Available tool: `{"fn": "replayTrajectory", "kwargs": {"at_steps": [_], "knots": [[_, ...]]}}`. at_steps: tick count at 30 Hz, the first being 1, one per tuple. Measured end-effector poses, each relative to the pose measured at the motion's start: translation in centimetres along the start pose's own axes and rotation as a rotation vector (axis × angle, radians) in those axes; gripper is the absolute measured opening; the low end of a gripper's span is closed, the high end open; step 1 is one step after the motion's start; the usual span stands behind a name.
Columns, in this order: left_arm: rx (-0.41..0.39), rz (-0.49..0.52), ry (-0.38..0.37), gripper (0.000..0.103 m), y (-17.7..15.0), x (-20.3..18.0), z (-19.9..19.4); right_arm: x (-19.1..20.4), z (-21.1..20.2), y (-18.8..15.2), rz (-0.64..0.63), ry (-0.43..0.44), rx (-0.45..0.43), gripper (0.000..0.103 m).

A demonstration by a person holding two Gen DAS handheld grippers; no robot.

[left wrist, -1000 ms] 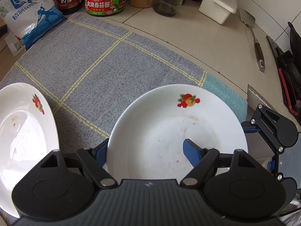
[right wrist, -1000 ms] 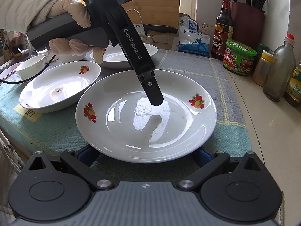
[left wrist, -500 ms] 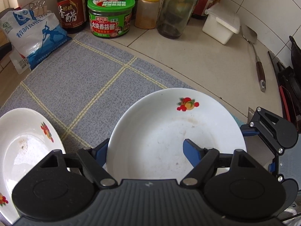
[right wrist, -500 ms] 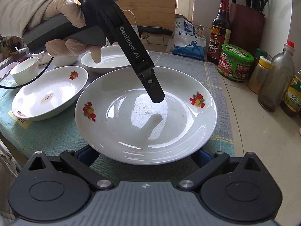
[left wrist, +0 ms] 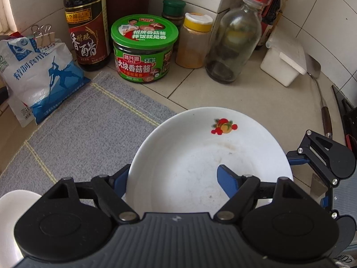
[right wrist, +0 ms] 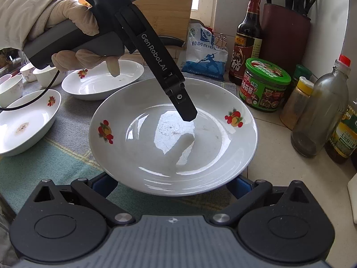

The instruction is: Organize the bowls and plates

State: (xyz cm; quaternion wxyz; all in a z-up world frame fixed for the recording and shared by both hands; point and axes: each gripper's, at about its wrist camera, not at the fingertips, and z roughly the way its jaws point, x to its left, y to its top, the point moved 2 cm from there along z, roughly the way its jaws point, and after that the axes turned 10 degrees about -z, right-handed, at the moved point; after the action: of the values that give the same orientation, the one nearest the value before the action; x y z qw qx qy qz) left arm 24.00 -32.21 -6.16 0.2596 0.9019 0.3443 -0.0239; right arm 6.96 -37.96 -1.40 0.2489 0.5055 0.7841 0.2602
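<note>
A gloved hand (right wrist: 71, 20) in the upper left of the right wrist view grips the handle of the left gripper (left wrist: 171, 178), which slants down toward the centre of the frame. One finger (right wrist: 185, 109) reaches over the near rim into the hollow of the plate (right wrist: 174, 138); in the left wrist view the other blue finger (left wrist: 119, 179) sits outside the rim at lower left, so the jaws pinch the plate's edge between them. The right gripper (right wrist: 173, 184) has its blue fingertips just under the plate's near edge at the bottom of its own view, set wide apart; whether they press on the plate I cannot tell. The white plate, with fruit motifs, fills the middle of both views, over the seam where the grey checked cloth (left wrist: 89, 134) meets the tiled counter (left wrist: 245, 93). At the left of the right wrist view two more dishes (right wrist: 102, 80) and small bowls (right wrist: 11, 87) sit on the cloth. Along the wall at the top stand a salt bag (left wrist: 40, 82), a vinegar bottle (left wrist: 87, 33), a green-lidded jar (left wrist: 144, 49), a spice jar (left wrist: 194, 40), a glass bottle (left wrist: 236, 42) and a white box (left wrist: 283, 64).
</note>
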Motion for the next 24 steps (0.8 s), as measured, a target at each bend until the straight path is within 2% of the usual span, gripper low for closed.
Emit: {"fn": "replayTrajectory", "kwargs": {"at_steps": [11, 24], "knots": [[-0.007, -0.018, 0.005, 0.080, 2.0, 0.6, 2.8, -2.2, 2.0, -0.2, 0.015, -0.008, 0.025, 0.103], [-0.020, -0.034, 0.001, 0.082, 1.9, 0.9, 3.5, -2.4, 2.6, -0.4, 0.037, -0.020, 0.042, 0.103]]}}
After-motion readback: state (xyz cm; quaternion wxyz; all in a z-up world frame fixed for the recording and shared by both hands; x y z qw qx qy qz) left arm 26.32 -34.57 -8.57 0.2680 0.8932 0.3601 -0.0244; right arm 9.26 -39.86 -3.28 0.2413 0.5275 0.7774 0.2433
